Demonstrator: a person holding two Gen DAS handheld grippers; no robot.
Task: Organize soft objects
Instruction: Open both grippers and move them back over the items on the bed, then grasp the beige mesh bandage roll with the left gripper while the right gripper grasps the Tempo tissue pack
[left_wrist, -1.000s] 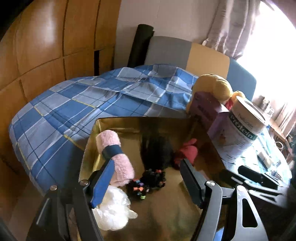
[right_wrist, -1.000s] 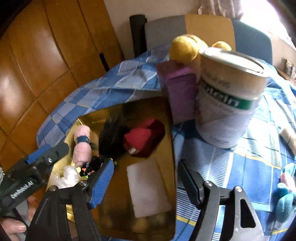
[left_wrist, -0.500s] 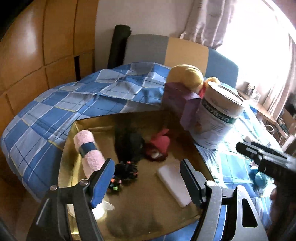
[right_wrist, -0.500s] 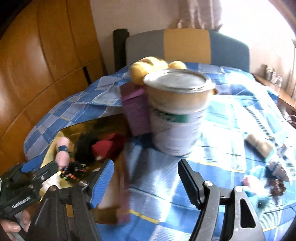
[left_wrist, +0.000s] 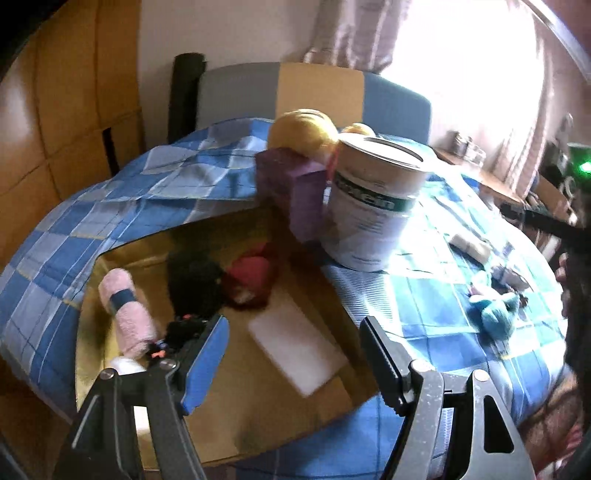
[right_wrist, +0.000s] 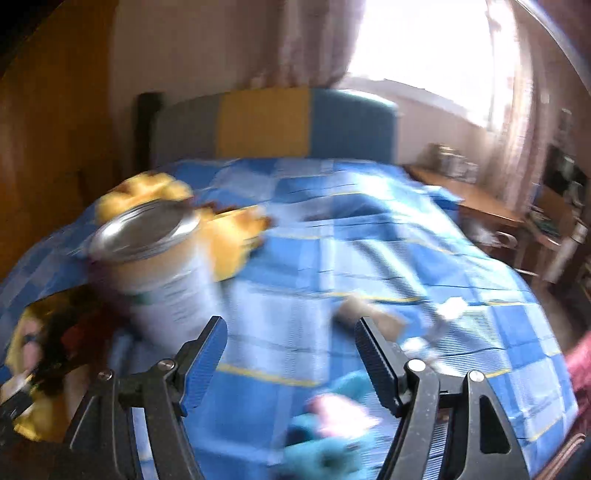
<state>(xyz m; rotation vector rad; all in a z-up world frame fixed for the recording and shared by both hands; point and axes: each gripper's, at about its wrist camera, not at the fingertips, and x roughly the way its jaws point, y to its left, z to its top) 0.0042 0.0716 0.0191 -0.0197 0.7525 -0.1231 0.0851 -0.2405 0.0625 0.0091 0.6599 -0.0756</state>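
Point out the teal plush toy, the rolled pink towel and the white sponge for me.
teal plush toy (left_wrist: 493, 314): left wrist view, middle of its body.
rolled pink towel (left_wrist: 131, 314): left wrist view, pink part below its blue band.
white sponge (left_wrist: 297, 352): left wrist view, flat top face.

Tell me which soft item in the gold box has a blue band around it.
The pink rolled towel at the gold box's left side. The black furry item, red plush and white sponge beside it have no band.

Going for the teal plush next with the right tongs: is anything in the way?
Nothing visible. The right tongs are open and empty, and the teal plush lies on the blue checked blanket just below them. The tin stands off left.
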